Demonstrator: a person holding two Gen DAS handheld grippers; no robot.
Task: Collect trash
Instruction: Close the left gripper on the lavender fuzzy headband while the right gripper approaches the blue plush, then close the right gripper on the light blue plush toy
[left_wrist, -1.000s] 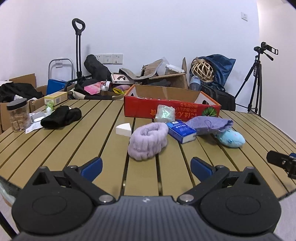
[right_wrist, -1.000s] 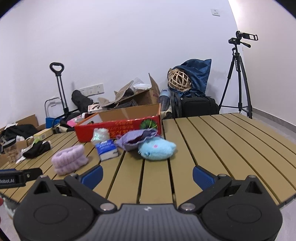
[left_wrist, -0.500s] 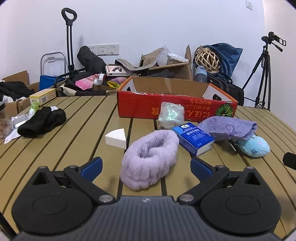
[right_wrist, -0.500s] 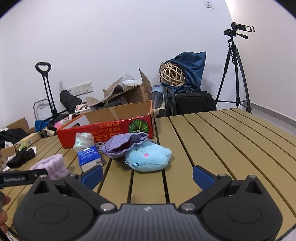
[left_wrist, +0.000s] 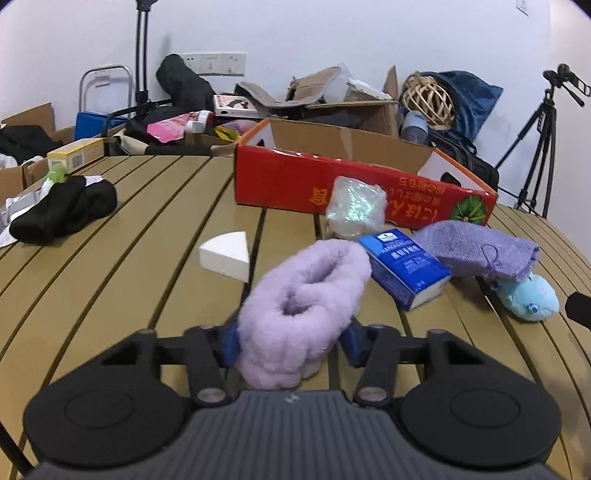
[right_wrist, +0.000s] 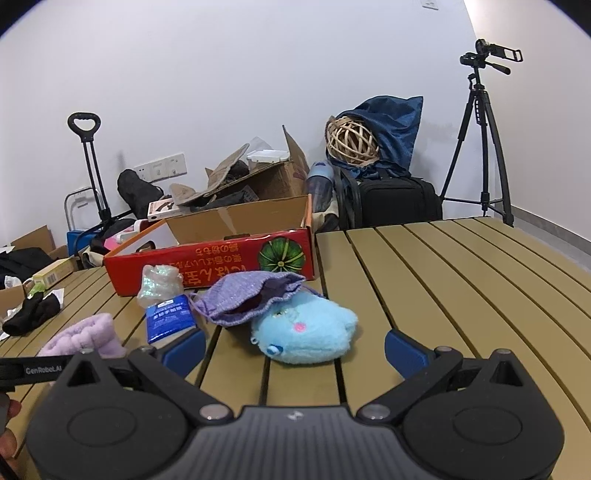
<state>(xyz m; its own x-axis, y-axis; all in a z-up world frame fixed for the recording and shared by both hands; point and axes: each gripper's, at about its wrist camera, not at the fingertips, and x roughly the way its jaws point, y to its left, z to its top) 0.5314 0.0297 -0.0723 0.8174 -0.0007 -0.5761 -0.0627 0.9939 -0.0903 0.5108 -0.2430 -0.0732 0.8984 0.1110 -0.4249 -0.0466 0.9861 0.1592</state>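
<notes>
**Desk:** What has the left gripper got?

**Photographer:** Its jaws are closing on the fluffy lilac headband, which lies on the slatted table; the blue pads already dent the pile; the red box sits at twelve o'clock.

**Desk:** Risks?

**Photographer:** Soft pile may slip free on lifting, or drag the blue tissue pack touching it at two o'clock; the right gripper gapes wide, empty, the blue plush toy just ahead.
</notes>
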